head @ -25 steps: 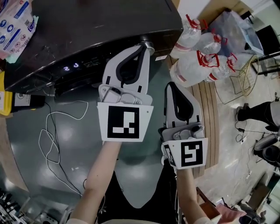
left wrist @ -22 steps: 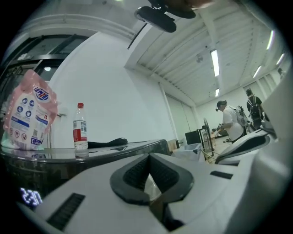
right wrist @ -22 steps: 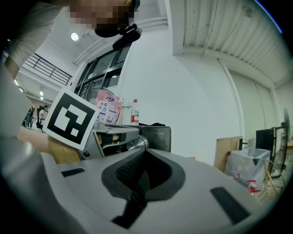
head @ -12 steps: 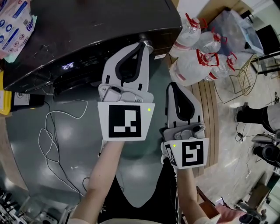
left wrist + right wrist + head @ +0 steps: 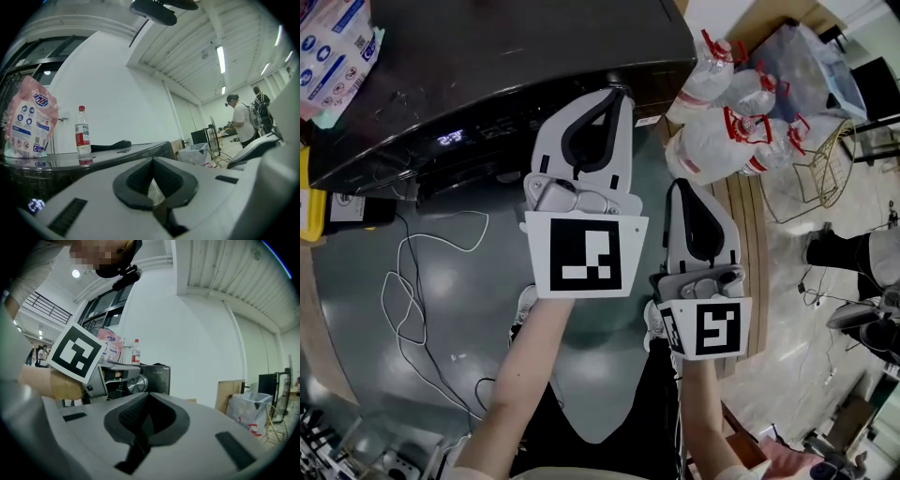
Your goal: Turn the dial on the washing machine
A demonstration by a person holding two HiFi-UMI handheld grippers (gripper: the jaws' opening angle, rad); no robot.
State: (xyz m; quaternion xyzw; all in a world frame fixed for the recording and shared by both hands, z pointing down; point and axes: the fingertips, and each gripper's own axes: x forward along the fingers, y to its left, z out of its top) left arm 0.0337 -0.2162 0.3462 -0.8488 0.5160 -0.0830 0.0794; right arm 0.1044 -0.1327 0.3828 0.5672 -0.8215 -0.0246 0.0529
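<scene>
The dark washing machine point(image 5: 506, 56) fills the top of the head view, with a lit display point(image 5: 450, 138) on its front panel. My left gripper point(image 5: 617, 94) is shut, its tips meeting at the panel's right end, where they hide the dial. In the right gripper view the silver dial point(image 5: 136, 383) shows just right of the left gripper's jaw end, with its face uncovered. In its own view the left gripper point(image 5: 152, 160) has nothing between the tips. My right gripper point(image 5: 680, 185) hangs lower right, shut and holding nothing point(image 5: 147, 394).
Large water bottles point(image 5: 722, 122) with red caps stand right of the machine beside a wooden pallet point(image 5: 750, 244). A pink detergent bag point(image 5: 333, 52) and a small bottle point(image 5: 82, 131) sit on the machine's top. A white cable point(image 5: 412, 300) loops on the floor. People point(image 5: 241, 122) stand far off.
The display's figures changed after the first frame. My left gripper shifted a little right and rose toward the camera, so the dial is now hidden in the head view. The right gripper drifted slightly down.
</scene>
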